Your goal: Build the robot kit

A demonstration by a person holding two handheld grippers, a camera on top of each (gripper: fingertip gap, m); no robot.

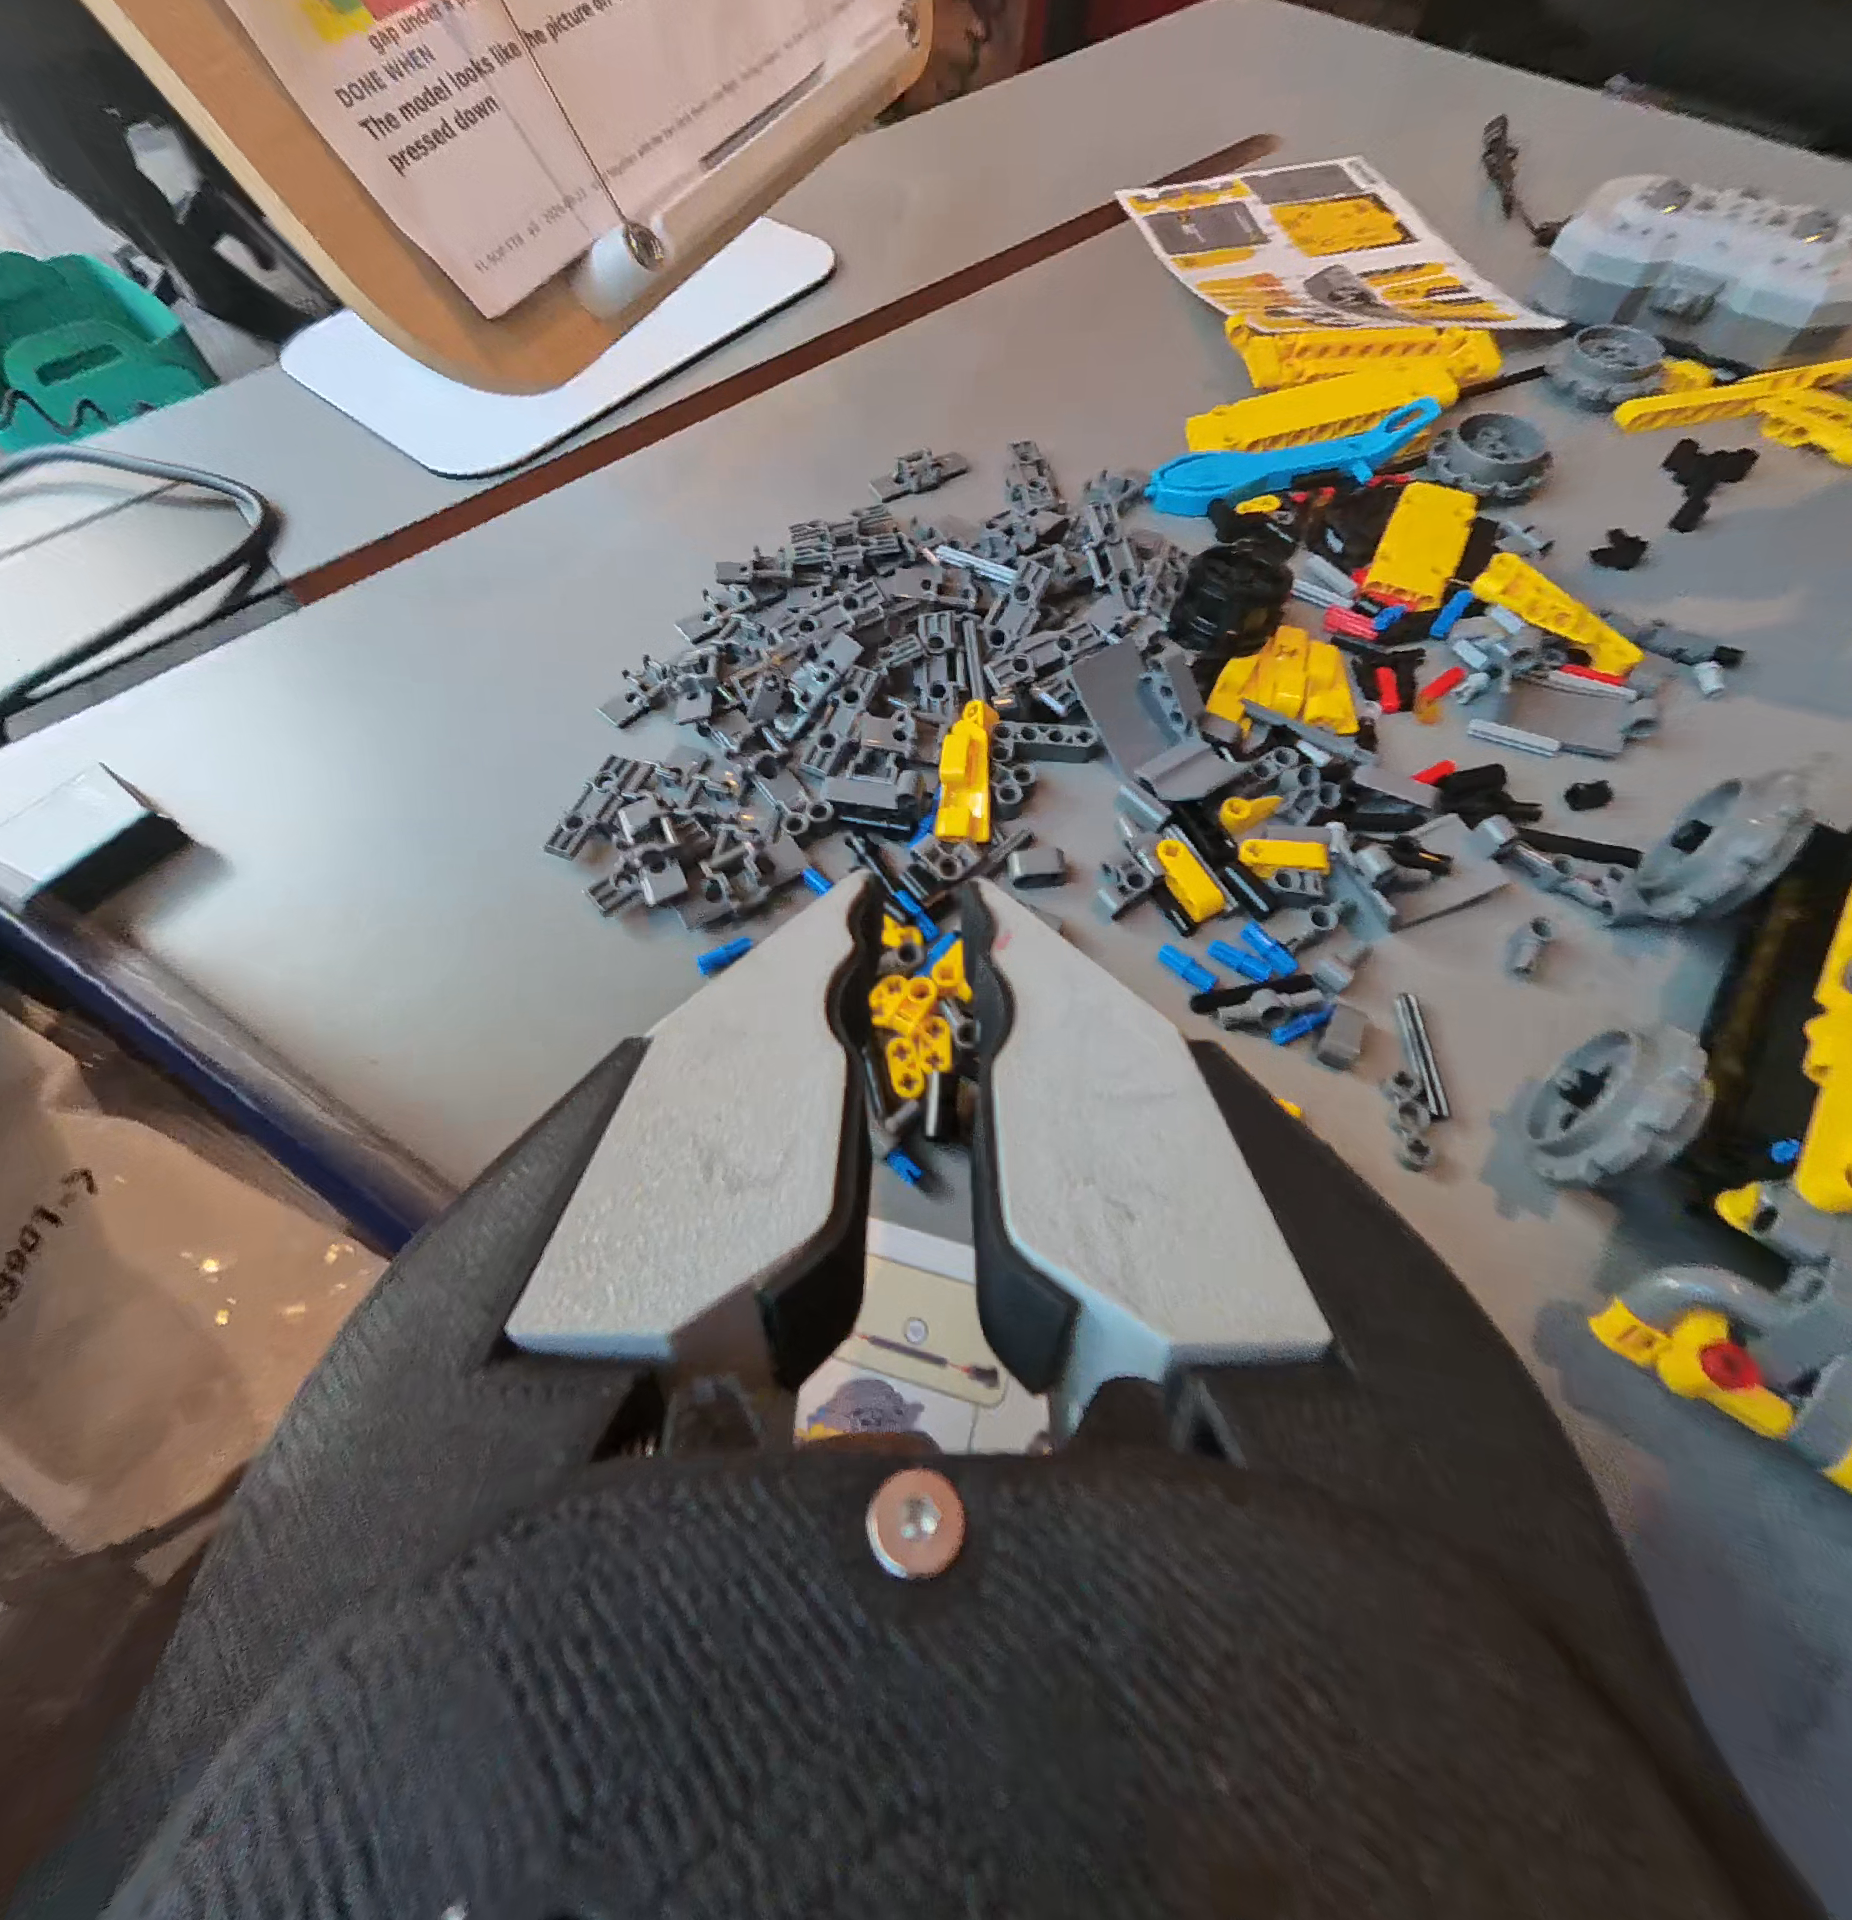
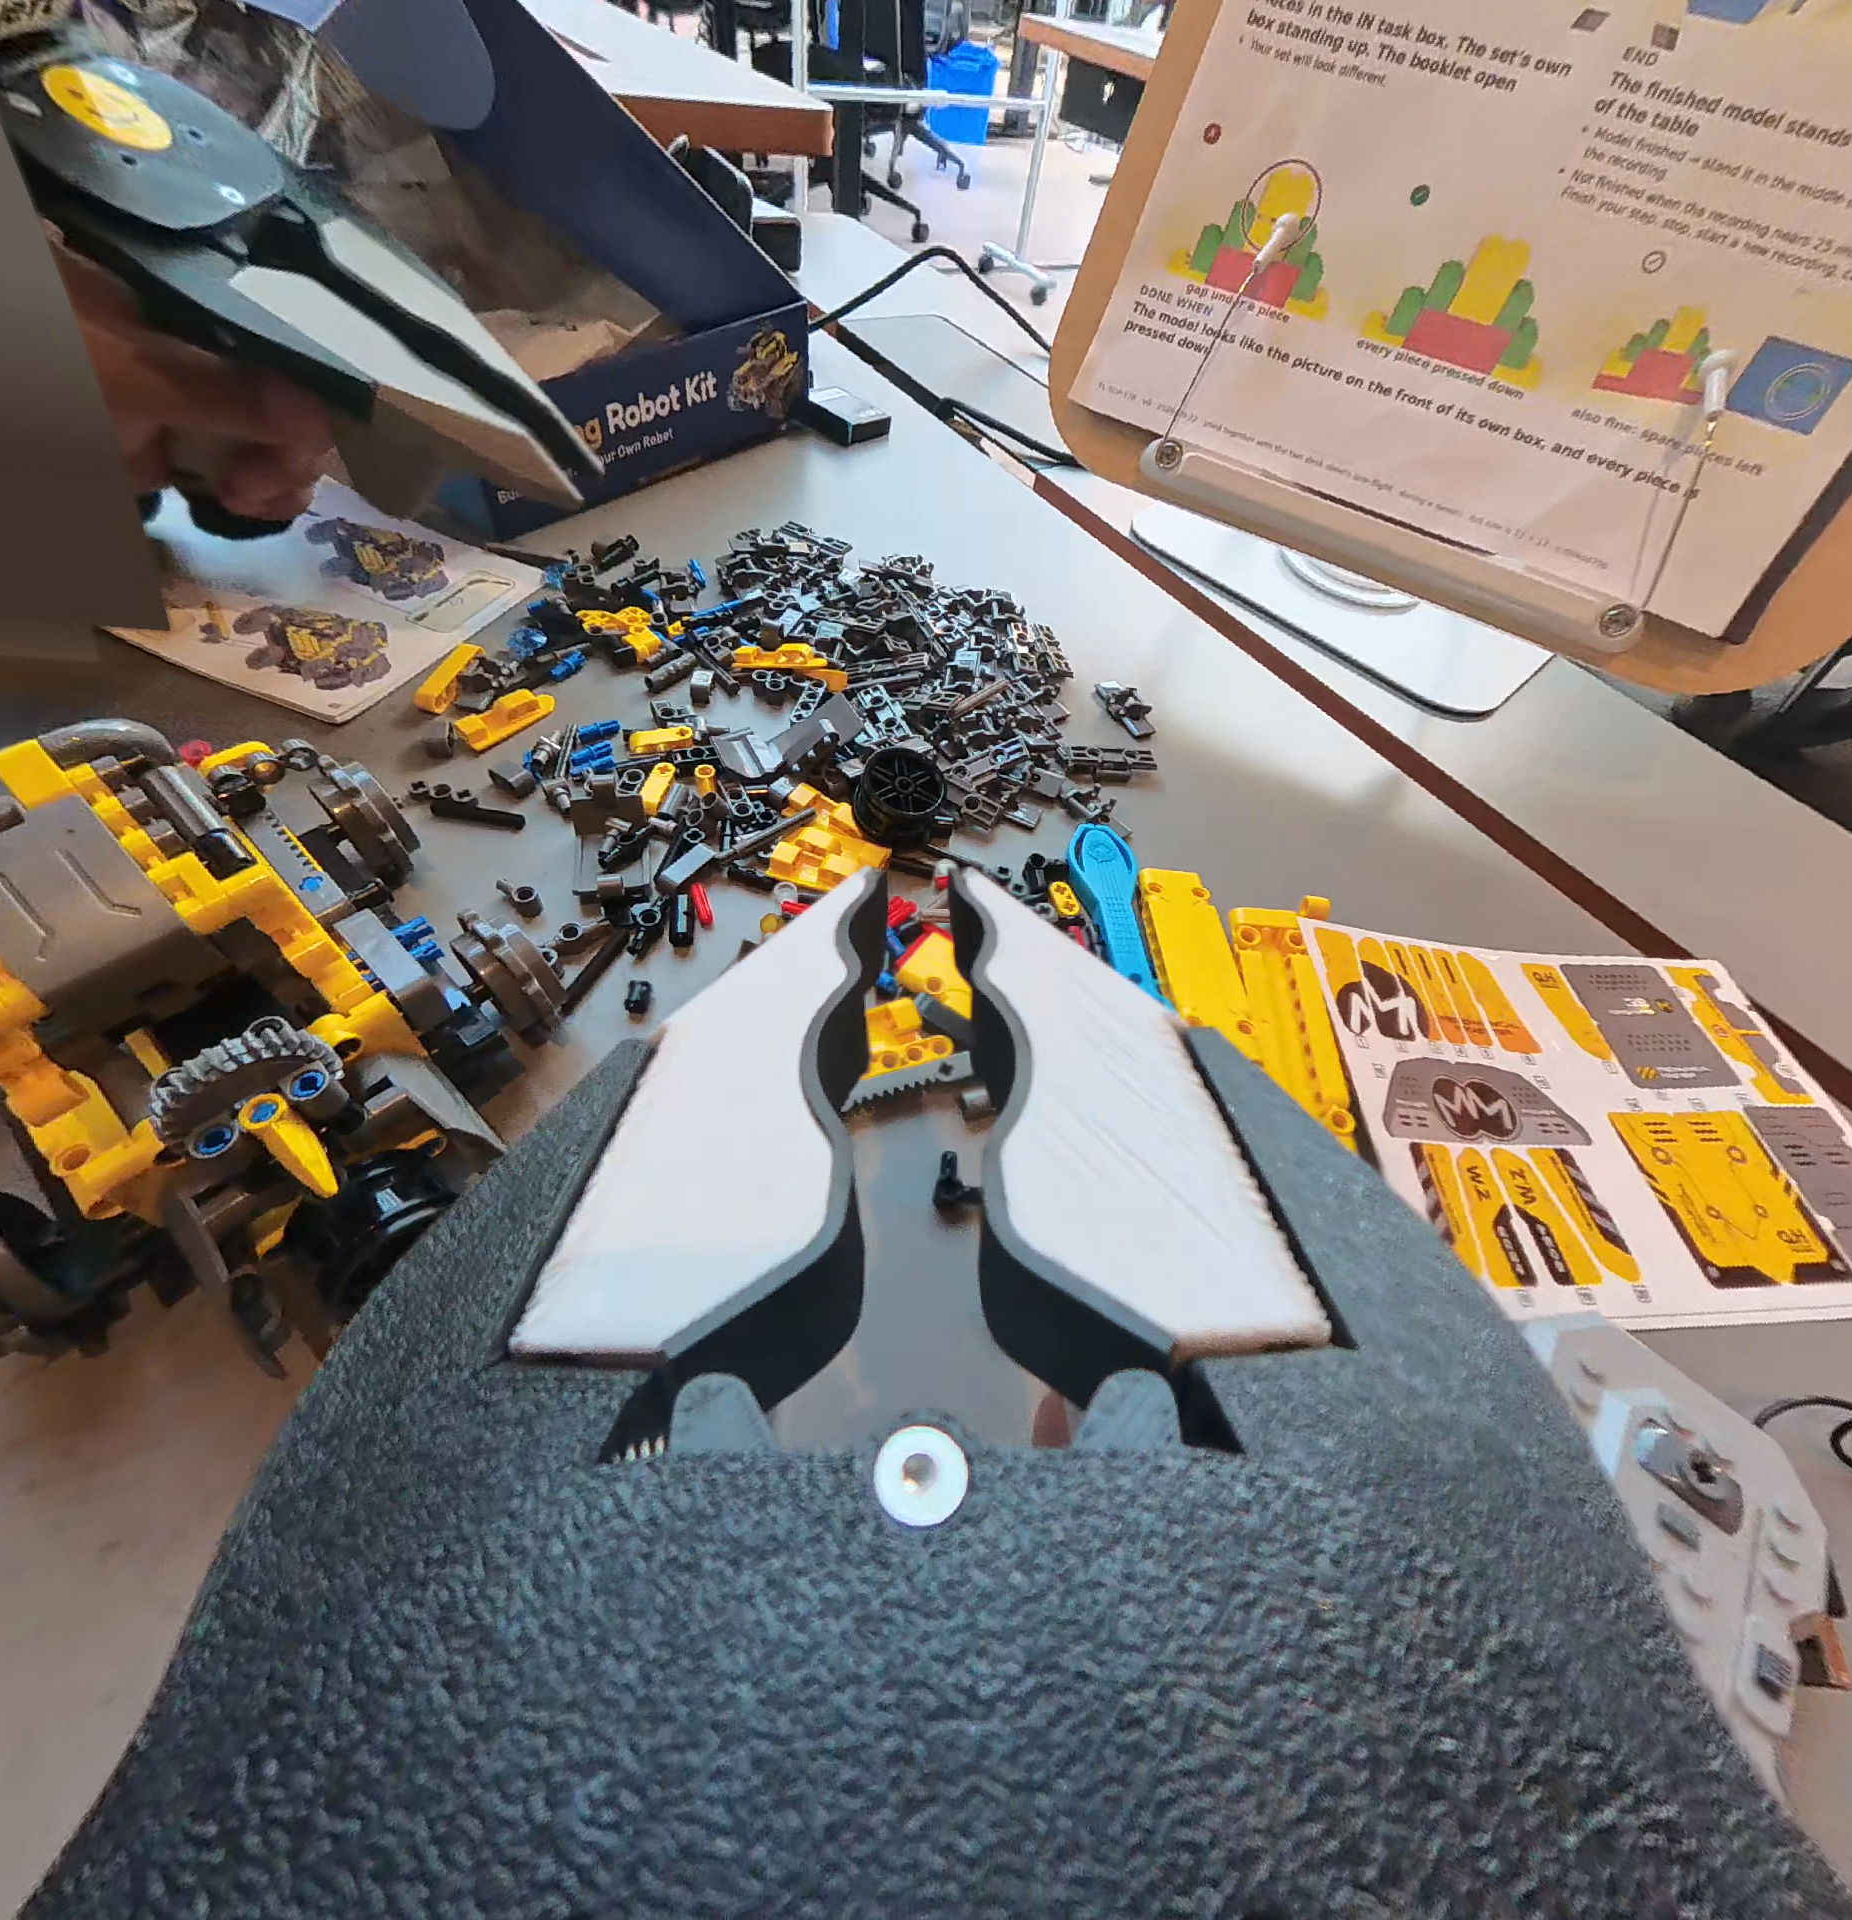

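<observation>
My left gripper (image 1: 919, 889) hovers over the near edge of a pile of loose building pieces (image 1: 849, 665). Its fingers stand a narrow gap apart and hold nothing; small yellow connectors (image 1: 906, 1013) lie on the table below the gap. It also shows in the right wrist view (image 2: 574, 468), raised above the booklet. My right gripper (image 2: 917, 878) is narrowly open and empty, low over yellow and red pieces (image 2: 927, 966) and a toothed grey piece (image 2: 901, 1086). A partly built yellow and grey model (image 2: 174, 935) stands to its left and shows in the left wrist view (image 1: 1815, 1122).
A blue tool (image 2: 1109, 904), long yellow beams (image 2: 1192, 966) and a sticker sheet (image 2: 1628, 1091) lie to the right. A black wheel (image 2: 901, 795) sits in the pile. A dark blue kit box (image 2: 641, 343), an open booklet (image 2: 330, 603) and an instruction stand (image 2: 1473, 312) lie beyond. About 25 centimetres separates my left fingertips from my right. The left gripper is farther from the toothed grey piece (image 2: 901, 1086), some 25 centimetres, than the right, some 9 centimetres. It is also in sight in the left wrist view (image 1: 1567, 580).
</observation>
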